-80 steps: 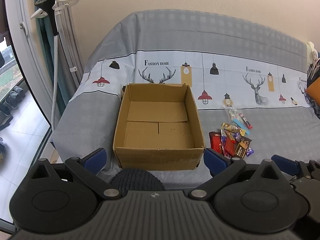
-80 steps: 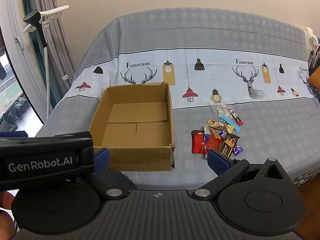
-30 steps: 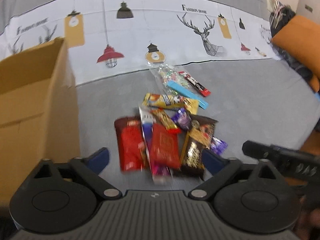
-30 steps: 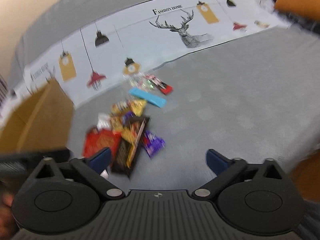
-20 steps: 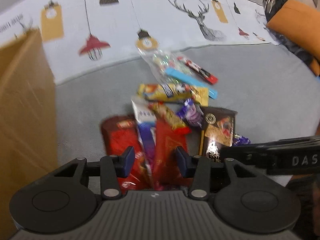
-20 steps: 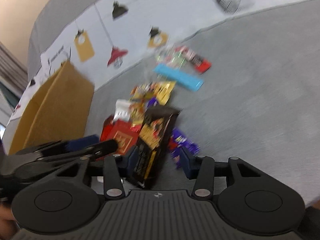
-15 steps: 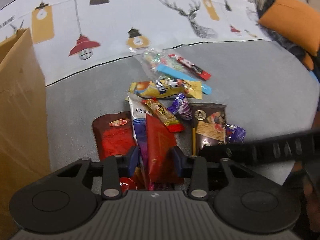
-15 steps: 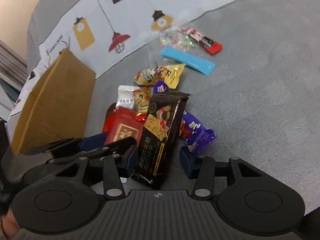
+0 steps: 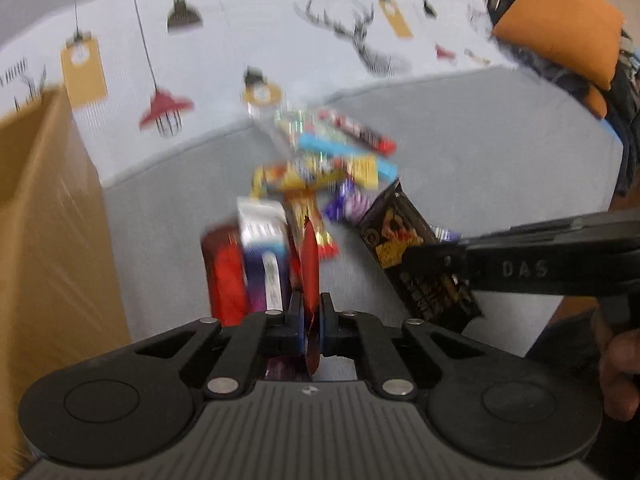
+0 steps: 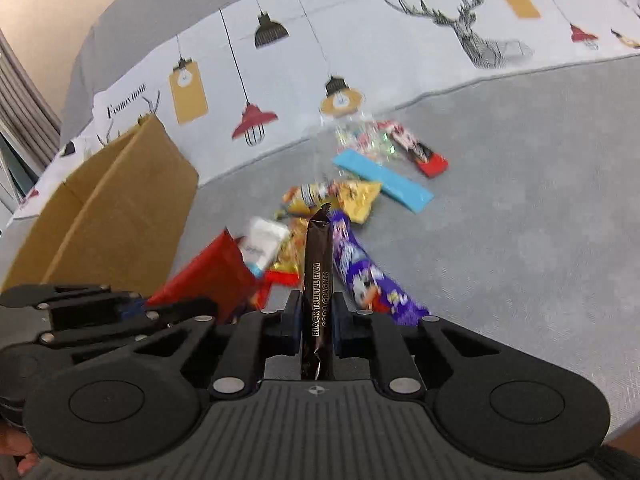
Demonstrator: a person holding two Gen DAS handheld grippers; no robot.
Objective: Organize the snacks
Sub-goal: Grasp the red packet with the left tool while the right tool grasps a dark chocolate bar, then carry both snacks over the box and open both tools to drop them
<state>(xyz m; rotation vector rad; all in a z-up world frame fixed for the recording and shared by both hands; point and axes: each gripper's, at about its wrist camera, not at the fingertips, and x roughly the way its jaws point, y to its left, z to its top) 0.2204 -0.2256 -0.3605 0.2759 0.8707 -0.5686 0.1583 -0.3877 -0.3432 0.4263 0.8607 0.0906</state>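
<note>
**Both tongs clamp a packet each above the snack pile**

On a bed draped in a grey cover (image 10: 540, 240) printed with lamps and stags, the left tongs (image 9: 310, 322) are closed edge-on around a red packet (image 9: 310, 256), while the right tongs (image 10: 316, 320) pinch a black cracker packet (image 10: 318, 280) by its lower end. Both packets stand tilted up over the remaining snacks (image 10: 352, 196), which lie scattered just right of the open cardboard box (image 10: 108, 216), the likely home for everything here. The two tools sit close together, the right one crossing the left camera's view. The risk from here, as it looks: each packet is held by a thin slippery edge and could slide free on the swing toward the box, and the crowded tongs could knock together or drag a neighbouring wrapper, such as the purple one (image 10: 360, 268), along with them
</note>
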